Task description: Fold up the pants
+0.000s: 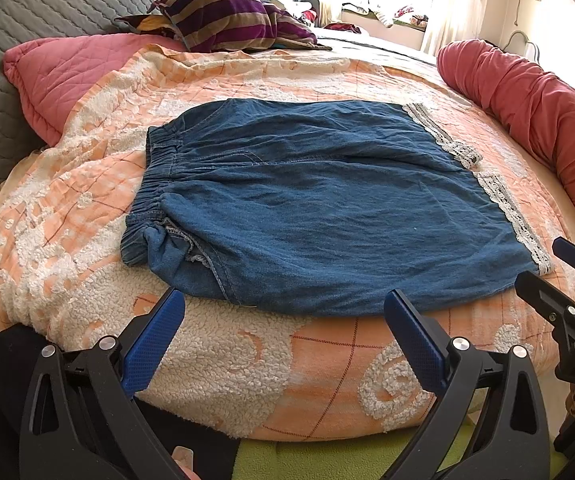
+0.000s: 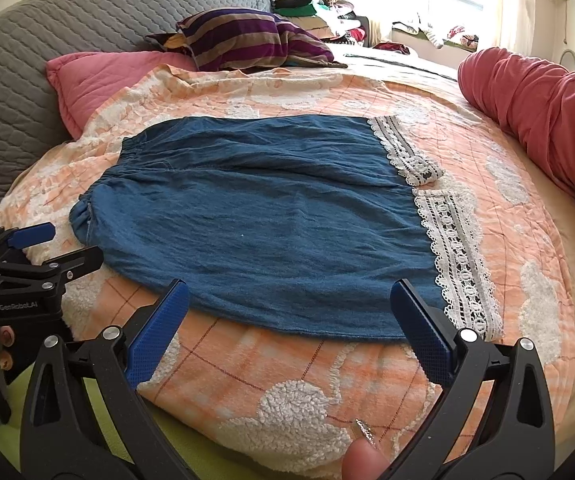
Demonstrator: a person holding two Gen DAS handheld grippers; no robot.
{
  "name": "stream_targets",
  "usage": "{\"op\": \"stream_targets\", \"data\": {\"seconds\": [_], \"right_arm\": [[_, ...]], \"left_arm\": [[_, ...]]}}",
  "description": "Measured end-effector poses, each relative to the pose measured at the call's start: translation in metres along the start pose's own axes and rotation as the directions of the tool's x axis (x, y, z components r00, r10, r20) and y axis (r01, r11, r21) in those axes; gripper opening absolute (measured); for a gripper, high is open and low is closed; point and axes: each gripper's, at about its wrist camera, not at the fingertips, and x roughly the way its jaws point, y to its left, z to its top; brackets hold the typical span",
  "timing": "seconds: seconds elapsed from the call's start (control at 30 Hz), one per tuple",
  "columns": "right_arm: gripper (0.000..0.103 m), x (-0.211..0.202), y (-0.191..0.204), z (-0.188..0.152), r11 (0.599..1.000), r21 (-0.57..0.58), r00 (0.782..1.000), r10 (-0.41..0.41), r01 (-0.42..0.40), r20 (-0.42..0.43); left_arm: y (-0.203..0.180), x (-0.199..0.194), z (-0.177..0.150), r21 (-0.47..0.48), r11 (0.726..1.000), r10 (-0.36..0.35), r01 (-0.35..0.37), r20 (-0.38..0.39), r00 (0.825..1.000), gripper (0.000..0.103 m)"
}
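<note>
Blue denim pants (image 1: 327, 208) lie flat on the bed, elastic waistband (image 1: 155, 184) to the left and white lace hems (image 1: 503, 204) to the right. My left gripper (image 1: 283, 304) is open and holds nothing, just short of the pants' near edge toward the waistband side. In the right wrist view the same pants (image 2: 267, 216) spread out with the lace hems (image 2: 459, 256) near my right gripper (image 2: 289, 290), which is open and holds nothing at the near edge. Each gripper shows in the other's view: the right gripper (image 1: 543, 262) and the left gripper (image 2: 71, 246).
An orange and white fleece blanket (image 1: 247, 368) covers the round bed. A pink pillow (image 1: 59, 76) and a striped cushion (image 1: 223, 20) lie at the back left, and a red bolster (image 1: 535, 108) runs along the right. A grey quilted headboard (image 2: 15, 64) curves behind. A person's fingertip (image 2: 363, 460) shows at the bottom.
</note>
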Motion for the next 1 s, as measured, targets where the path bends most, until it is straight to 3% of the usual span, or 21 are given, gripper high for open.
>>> {"op": "stream_targets", "data": {"seconds": [0.67, 1.0], "right_arm": [[0.095, 0.005, -0.006, 0.003, 1.0, 0.014, 1.0, 0.002, -0.002, 0.002], [0.095, 0.021, -0.009, 0.037, 1.0, -0.015, 0.999, 0.0, 0.0, 0.033]], "left_arm": [[0.003, 0.006, 0.002, -0.019, 1.0, -0.015, 0.015, -0.024, 1.0, 0.099], [0.019, 0.02, 0.016, -0.069, 0.998, -0.01, 0.008, -0.031, 0.999, 0.099]]}}
